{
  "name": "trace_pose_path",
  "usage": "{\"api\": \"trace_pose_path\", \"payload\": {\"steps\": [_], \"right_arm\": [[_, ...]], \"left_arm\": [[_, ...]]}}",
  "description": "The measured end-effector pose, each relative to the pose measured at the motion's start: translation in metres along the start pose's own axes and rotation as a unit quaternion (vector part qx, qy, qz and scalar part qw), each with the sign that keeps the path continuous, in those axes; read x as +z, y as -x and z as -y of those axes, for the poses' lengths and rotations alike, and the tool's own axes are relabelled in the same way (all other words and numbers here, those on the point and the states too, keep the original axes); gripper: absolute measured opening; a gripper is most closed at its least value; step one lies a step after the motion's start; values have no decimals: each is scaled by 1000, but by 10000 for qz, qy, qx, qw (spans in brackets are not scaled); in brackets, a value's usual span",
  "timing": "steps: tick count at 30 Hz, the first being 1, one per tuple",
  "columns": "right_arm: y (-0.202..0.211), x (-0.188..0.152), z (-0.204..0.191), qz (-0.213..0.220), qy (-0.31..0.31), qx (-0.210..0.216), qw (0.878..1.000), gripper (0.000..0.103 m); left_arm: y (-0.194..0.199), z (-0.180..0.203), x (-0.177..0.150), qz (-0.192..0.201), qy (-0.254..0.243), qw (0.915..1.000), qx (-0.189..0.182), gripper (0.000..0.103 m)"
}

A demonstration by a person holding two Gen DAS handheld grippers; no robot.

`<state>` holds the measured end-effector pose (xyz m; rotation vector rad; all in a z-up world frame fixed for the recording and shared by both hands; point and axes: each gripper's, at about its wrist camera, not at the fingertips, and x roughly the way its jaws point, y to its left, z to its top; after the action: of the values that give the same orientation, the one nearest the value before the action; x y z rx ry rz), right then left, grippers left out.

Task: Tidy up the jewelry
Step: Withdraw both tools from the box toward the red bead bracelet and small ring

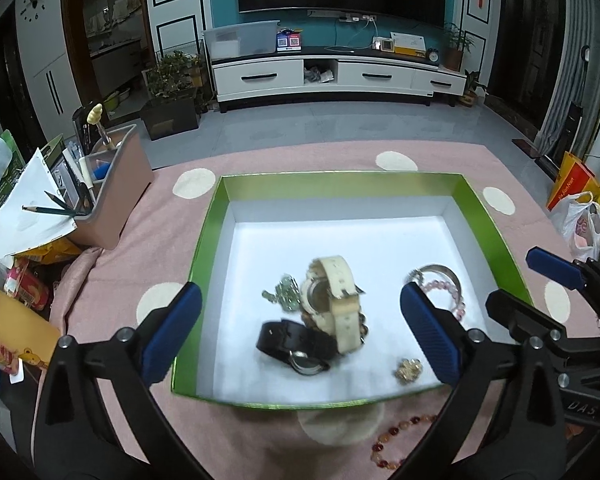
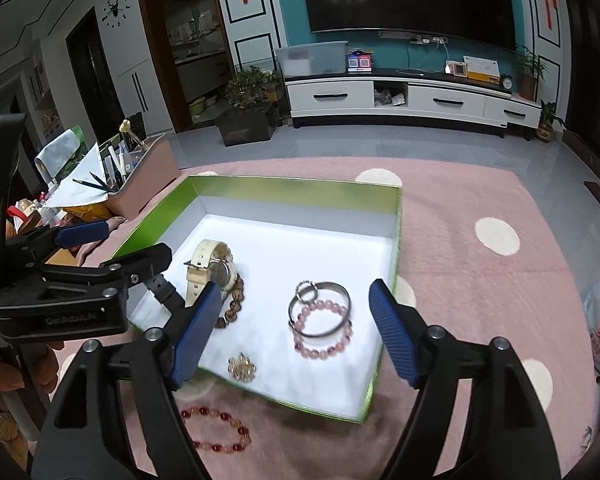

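Left wrist view: my left gripper (image 1: 300,324) hangs spread wide over the green box (image 1: 340,186), nothing between its pads
Right wrist view: my right gripper (image 2: 296,332) is spread too, empty, above the box's near edge
In the box: cream watch (image 1: 338,300) leaning on the black watch (image 1: 296,344), green pendant (image 1: 284,296), gold brooch (image 2: 242,366), silver bangle (image 2: 320,314) overlapping the pink bead bracelet (image 2: 324,330)
Left out: red bead bracelet (image 2: 216,430) on the pink cloth (image 2: 480,300), just outside the box's near wall
Step, I judge: fetch that bracelet next
Risk: it lies under my right gripper, half hidden by the fingers, so I may pinch cloth with the beads
Risk: both grippers crowd the near wall; a careless sweep could knock the box or tangle the piled watches
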<state>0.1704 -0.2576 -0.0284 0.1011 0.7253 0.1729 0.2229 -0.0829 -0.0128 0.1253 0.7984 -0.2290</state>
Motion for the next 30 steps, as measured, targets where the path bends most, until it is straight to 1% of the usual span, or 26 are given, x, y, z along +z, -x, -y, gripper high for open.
{"api": "trace_pose_path", "payload": {"steps": [5, 7, 11, 14, 19, 24, 26, 30], "right_arm": [[22, -10, 9, 52, -91, 6, 9999, 85], [31, -15, 11, 32, -85, 23, 10000, 88], [43, -27, 11, -27, -43, 50, 10000, 89], [53, -37, 12, -81, -66, 98, 9999, 90], [62, -53, 10, -178, -85, 141, 9997, 92], [70, -63, 9, -229, -75, 170, 9996, 92], [74, -67, 9, -255, -109, 177, 9995, 92], [80, -75, 8, -298, -100, 156, 9994, 92]], "left_arm": [[15, 6, -9, -23, 45, 10000, -76, 101], [19, 9, -13, -78, 48, 9999, -124, 101], [32, 17, -23, -118, 23, 9998, -172, 101], [40, 21, -31, -167, 70, 9994, -281, 101], [55, 29, -47, -162, 76, 9993, -316, 101], [65, 31, -61, -212, 209, 9990, -332, 101], [67, 29, -67, -274, 307, 9981, -448, 101], [69, 18, -81, -438, 643, 9959, -470, 101]]}}
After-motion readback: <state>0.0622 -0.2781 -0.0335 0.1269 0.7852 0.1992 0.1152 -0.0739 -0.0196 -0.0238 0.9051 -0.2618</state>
